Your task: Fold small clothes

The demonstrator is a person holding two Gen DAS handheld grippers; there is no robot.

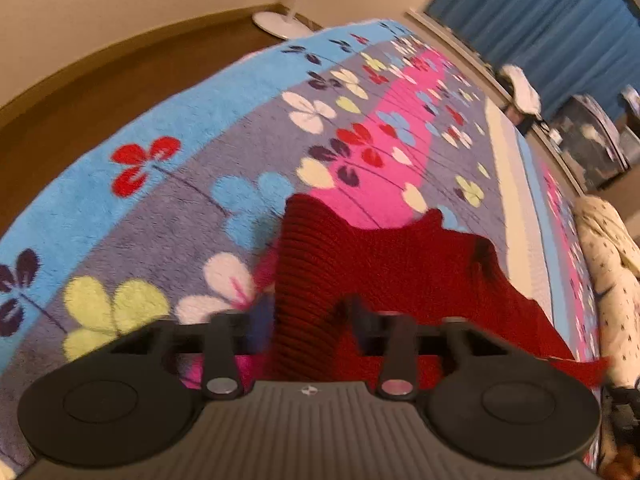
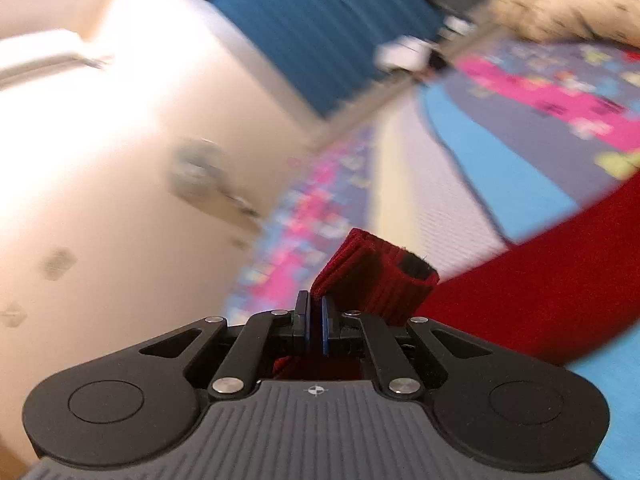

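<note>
So the thing being folded is a red knit sweater, ribbed, and it's lying on a fuzzy flowered blanket with blue, purple and pink bands. In the left wrist view the sweater runs from right under the left gripper out toward the far right, where a thin bit of it trails off at the right edge. That gripper's fingers look spread fairly wide with the ribbed red cloth bunched up between them, but the tips are blurry and half buried in fabric, so I honestly can't tell whether it's actually pinching anything. The right gripper is way easier to read: jaws squeezed nearly together on a ribbed cuff end of the sweater, which sticks up just past the fingertips with its opening showing. More red cloth sweeps off to the right of it over the blanket. Both views are pretty smeared. Far side of the room there's a blue curtain, a white fan stand on the brown floor at far left, and a cream patterned garment sitting at the right edge of the blanket.
</note>
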